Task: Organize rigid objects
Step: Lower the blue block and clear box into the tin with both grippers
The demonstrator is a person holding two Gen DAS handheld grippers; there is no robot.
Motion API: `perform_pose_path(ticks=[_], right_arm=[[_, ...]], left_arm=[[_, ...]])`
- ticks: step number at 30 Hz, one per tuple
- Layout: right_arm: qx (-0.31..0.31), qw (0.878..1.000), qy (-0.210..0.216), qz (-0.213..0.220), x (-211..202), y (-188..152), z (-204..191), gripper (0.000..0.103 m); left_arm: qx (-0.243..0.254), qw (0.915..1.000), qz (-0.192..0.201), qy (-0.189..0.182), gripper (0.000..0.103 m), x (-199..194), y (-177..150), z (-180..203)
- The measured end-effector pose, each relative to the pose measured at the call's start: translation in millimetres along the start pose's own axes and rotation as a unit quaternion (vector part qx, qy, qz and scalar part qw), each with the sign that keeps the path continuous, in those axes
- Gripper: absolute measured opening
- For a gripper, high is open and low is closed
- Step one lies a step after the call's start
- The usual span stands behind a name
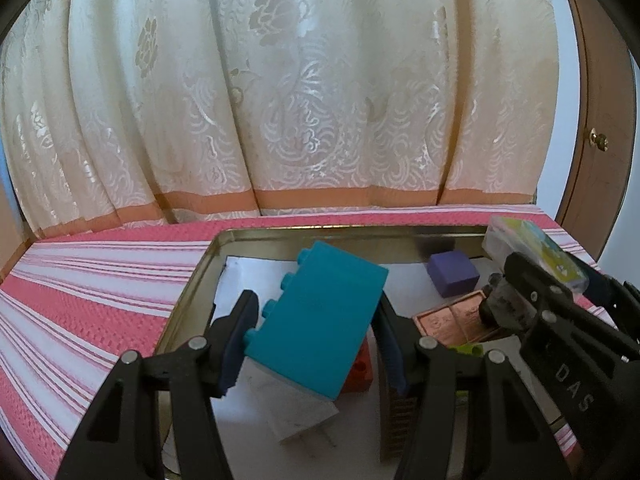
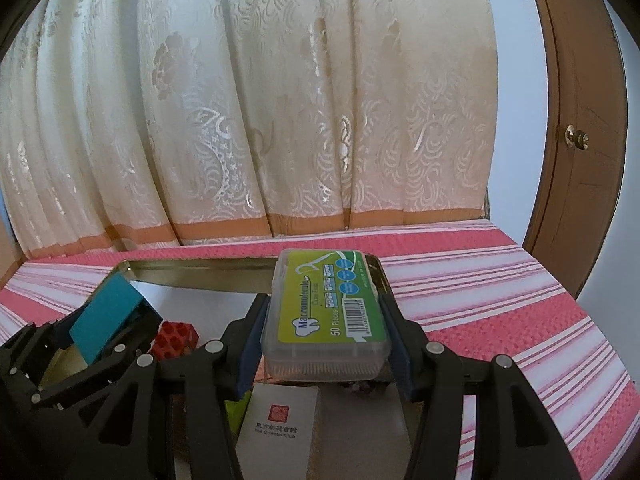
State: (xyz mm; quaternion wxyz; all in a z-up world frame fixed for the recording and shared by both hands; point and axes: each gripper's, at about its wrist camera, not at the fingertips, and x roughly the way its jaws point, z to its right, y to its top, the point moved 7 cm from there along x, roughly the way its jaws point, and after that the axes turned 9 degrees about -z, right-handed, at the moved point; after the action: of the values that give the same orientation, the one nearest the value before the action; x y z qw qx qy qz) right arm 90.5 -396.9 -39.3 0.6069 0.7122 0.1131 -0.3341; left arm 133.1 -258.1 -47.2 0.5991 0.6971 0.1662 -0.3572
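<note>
Both claws hang over the tray (image 1: pixel 192 280): left gripper (image 1: pixel 312 320) clamped on teal block (image 1: pixel 320 312), right gripper (image 2: pixel 326 320) clamped on floss box (image 2: pixel 326 312), its long axis pointing fwd, free tray floor just below.

Shiny metal tray (image 1: pixel 320 236) on woven striped cloth (image 1: pixel 100 280) (matt plastic teal block (image 1: pixel 320 320) inside).

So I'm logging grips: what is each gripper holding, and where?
Left gripper clamps the teal building block across its sides. Right gripper clamps the clear floss-pick box by its long sides.
</note>
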Motion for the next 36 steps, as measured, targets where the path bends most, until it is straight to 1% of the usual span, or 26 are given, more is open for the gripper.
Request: perform_pose_path(ticks=[3,10,14,17,23,28,30,32,34,36], right_arm=[[0.000,1.000,0.000,-0.008,4,-1,-1,0.057],[-0.006,1.000,-0.005,-0.010,6,-2,-4,0.057],[-0.015,1.000,-0.005,-0.014,9,-2,-8,0.057],[-0.016,1.000,0.000,-0.020,11,-3,-10,0.056],[-0.028,0.999,-0.005,-0.019,12,-5,-15,0.056],[-0.033,0.999,0.005,-0.020,13,-5,-19,0.056],[-0.026,0.999,0.018,-0.034,17,-7,-19,0.056],[-0.015,0.999,0.030,-0.042,20,-8,-17,0.056],[-0.017,0.999,0.029,-0.040,19,-8,-18,0.056],[-0.013,0.998,0.041,-0.041,20,-9,-18,0.056]], left_arm=[[-0.002,1.0000,-0.009,0.000,0.057,4,-2,-1],[-0.003,0.9996,-0.029,-0.001,0.057,14,-4,1],[0.004,0.9996,-0.029,0.005,0.057,13,-3,1],[0.002,0.9993,-0.036,0.006,0.057,14,-4,-3],[0.003,0.9990,-0.044,0.013,0.057,15,-6,-6],[0.002,0.9983,-0.057,0.011,0.057,18,-9,-7],[-0.001,0.9980,-0.062,0.012,0.057,20,-10,-8],[-0.001,0.9981,-0.061,0.012,0.057,20,-10,-7],[0.001,0.9980,-0.061,0.013,0.057,20,-10,-7],[0.001,0.9980,-0.061,0.014,0.057,21,-10,-7]])
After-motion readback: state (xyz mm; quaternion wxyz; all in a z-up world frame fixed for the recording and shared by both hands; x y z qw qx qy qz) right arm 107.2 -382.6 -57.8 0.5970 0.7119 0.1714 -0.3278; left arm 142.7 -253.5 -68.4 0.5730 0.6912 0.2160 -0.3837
